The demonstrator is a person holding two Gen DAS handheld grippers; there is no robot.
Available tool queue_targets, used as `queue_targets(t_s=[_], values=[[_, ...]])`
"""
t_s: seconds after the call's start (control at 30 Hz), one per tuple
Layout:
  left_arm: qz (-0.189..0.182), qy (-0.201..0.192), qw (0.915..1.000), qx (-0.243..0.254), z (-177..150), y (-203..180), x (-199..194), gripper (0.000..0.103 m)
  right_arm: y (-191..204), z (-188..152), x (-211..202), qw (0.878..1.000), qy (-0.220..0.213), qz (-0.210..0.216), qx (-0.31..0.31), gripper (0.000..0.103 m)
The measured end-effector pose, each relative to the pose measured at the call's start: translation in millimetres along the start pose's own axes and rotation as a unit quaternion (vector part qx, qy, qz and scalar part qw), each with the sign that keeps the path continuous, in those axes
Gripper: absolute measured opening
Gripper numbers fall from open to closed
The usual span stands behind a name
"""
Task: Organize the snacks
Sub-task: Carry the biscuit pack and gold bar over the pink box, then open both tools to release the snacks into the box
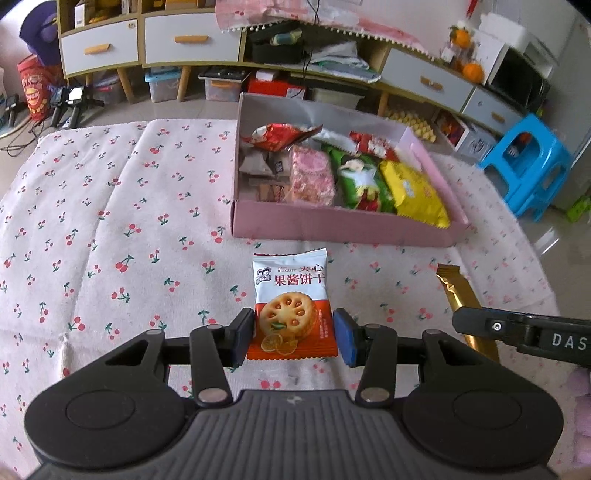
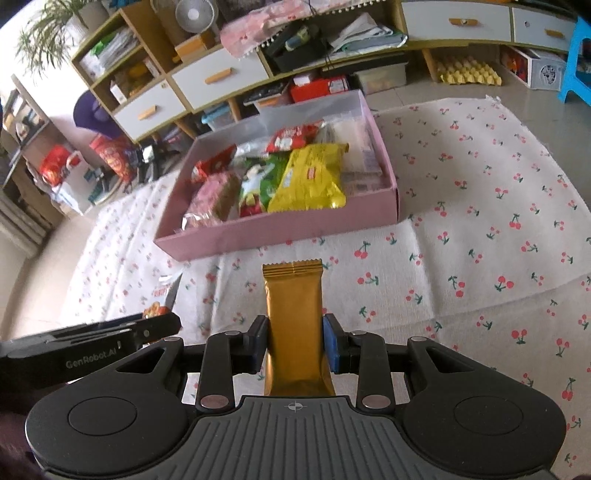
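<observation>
Only in right view, fan.

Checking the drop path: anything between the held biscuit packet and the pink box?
Nothing: in the left wrist view only bare cherry-print cloth separates the biscuit packet from the pink box.

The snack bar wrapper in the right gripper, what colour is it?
Plain metallic gold snack bar wrapper, clearest in the right wrist view.

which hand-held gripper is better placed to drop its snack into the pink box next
Right, narrowly. Both are loaded: the left hand-held gripper clamps the biscuit packet, the right hand-held gripper the gold bar. The right one faces the bare strip at the pink box's right end, beside the yellow bag.
</observation>
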State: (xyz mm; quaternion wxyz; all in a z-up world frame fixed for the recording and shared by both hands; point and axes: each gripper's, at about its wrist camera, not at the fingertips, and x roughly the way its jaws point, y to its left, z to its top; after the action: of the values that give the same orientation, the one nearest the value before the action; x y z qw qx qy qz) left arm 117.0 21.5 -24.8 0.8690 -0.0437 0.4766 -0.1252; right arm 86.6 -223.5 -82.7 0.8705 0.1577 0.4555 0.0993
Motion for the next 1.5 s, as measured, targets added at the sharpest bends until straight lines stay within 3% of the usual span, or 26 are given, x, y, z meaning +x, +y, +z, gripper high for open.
queue_targets(t_s=[0.23,0.5,0.87,1.0,1.3,1.43,1.47,1.5], values=[[-0.021,-0.035,0.9987,-0.029,11.6,-1.7,-13.4,0.043,-0.7,20.1,-14.6,0.999,-0.028,0.011,0.028,0.030],[-0.008,-0.072,0.9967,-0.037,44.9,-5.7,-0.8,0.043,-4.3,62.6,-16.2,0.996,-0.072,0.009,0.053,0.030],[-0.033,-0.076,0.9951,-0.055,83.9,-25.9,47.0,0.043,-36.5,115.0,44.8,0.992,-0.089,-0.001,0.090,0.030],[-0.021,-0.080,0.9954,-0.048,92.2,-29.7,56.5,0.043,-45.8,123.2,59.2,0.990,-0.100,0.029,0.100,0.030],[0.000,-0.101,0.9941,-0.041,101.9,-39.9,65.8,0.044,-58.5,133.1,78.3,0.989,-0.111,0.037,0.094,0.032],[0.013,-0.118,0.9920,-0.043,101.7,-41.3,64.9,0.053,-62.5,133.7,77.0,0.986,-0.115,0.066,0.103,0.038],[0.013,-0.118,0.9920,-0.042,101.1,-41.3,64.2,0.056,-63.0,134.0,76.2,0.985,-0.115,0.069,0.107,0.043],[0.013,-0.117,0.9922,-0.042,101.8,-41.7,64.2,0.057,-63.4,134.3,75.2,0.985,-0.116,0.067,0.110,0.055]])
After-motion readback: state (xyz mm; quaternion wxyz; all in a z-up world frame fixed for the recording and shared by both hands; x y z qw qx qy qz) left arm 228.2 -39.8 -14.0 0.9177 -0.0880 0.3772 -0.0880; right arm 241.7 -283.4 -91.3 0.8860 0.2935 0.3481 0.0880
